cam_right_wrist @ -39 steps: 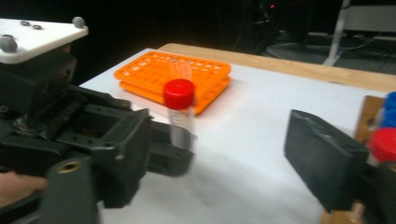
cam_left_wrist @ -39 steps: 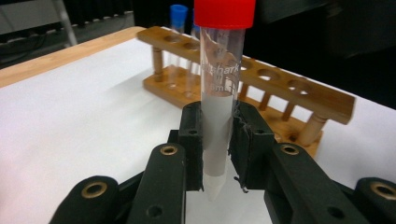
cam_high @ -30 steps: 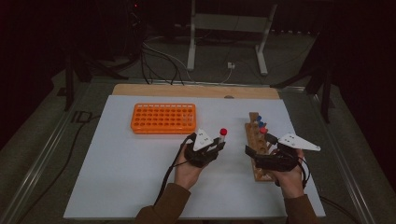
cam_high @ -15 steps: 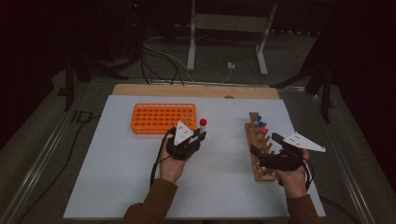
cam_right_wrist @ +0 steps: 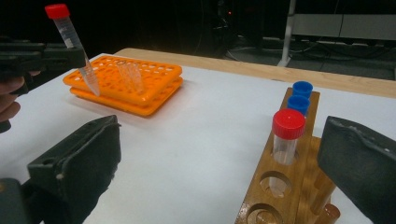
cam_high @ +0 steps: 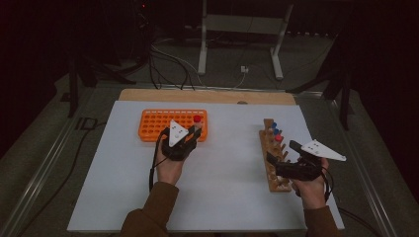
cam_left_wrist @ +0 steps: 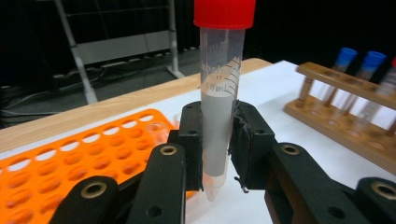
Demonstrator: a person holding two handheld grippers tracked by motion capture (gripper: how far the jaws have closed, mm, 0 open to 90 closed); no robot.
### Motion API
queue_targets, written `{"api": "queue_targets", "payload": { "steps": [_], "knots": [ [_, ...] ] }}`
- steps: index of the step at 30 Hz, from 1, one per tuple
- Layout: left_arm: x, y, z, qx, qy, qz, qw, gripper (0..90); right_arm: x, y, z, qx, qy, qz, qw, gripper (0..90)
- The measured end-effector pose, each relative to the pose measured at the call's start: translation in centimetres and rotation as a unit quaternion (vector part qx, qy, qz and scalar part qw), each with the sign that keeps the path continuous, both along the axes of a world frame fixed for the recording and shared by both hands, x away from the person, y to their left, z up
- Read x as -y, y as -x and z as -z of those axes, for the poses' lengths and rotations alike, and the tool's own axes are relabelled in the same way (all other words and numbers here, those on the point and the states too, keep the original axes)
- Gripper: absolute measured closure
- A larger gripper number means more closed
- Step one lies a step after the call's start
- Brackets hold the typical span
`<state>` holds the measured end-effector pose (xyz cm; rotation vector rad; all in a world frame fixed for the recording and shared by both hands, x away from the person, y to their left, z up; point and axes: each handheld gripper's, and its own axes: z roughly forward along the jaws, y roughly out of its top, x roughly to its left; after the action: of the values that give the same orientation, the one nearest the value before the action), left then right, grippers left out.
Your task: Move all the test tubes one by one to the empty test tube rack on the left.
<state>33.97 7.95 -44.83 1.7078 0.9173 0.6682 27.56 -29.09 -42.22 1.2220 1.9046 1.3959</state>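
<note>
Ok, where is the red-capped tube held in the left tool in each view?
High view: red-capped tube left of centre, at the orange rack's right end.
Left gripper view: centre, upright between the jaws.
Right gripper view: top left, tilted.
Shared landmark: the orange rack.

left tongs [cam_high: 190, 134]: frame centre-left, jaws clamped, forearm entering from bottom edge | right tongs [cam_high: 274, 159]: lower right of frame, jaws spread wide, nothing gripped, hand [cam_high: 310, 183] low behind them
</note>
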Motion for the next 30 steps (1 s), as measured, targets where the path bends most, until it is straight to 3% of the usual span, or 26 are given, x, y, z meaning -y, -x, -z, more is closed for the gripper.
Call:
{"api": "queue_targets", "payload": {
  "steps": [12,20,30],
  "knots": [
    [-1.0,-2.3,1.4,-0.018,-0.009,-0.049,0.9986,75.9,0.0,0.0,-0.1,-0.001,-0.001,-0.003,1.0,0.0],
    [-0.8,-3.7,2.4,-0.029,-0.019,-0.067,0.9971,75.9,0.0,0.0,-0.2,0.001,-0.002,-0.003,1.0,0.0],
    [-0.9,-4.7,2.3,-0.028,0.0,-0.087,0.9959,75.9,0.1,0.0,-0.1,0.001,-0.002,-0.004,1.0,0.0]
  ]
}}
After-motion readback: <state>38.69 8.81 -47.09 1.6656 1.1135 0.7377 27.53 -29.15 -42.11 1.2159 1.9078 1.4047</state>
